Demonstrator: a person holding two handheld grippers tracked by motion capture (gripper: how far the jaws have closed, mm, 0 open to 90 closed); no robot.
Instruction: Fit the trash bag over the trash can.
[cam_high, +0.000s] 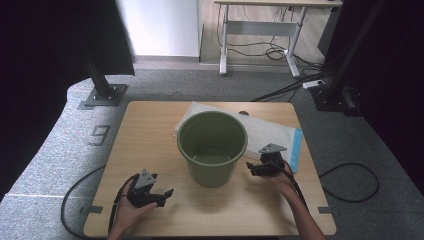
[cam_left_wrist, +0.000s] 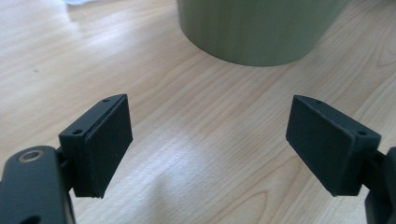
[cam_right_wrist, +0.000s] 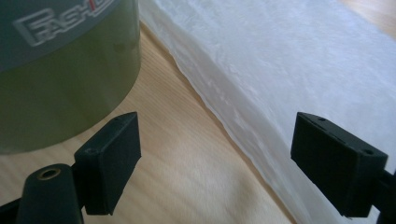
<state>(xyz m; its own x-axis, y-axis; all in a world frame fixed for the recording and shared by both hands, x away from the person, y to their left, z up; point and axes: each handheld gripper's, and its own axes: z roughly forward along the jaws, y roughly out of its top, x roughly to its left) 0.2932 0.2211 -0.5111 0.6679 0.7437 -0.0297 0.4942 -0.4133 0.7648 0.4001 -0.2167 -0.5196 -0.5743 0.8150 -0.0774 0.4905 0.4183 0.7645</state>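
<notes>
Bucket (cam_high: 212, 148) between both grippers, outside the spread fingers (cam_left_wrist: 100, 144).

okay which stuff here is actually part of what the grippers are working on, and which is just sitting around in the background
In play:
green bucket, upright and empty on the table
white bag, flat behind the bucket
left gripper, open
right gripper, open, beside the bucket and the bag

Lying about:
desk at the back
cables on the floor
stand base
</notes>
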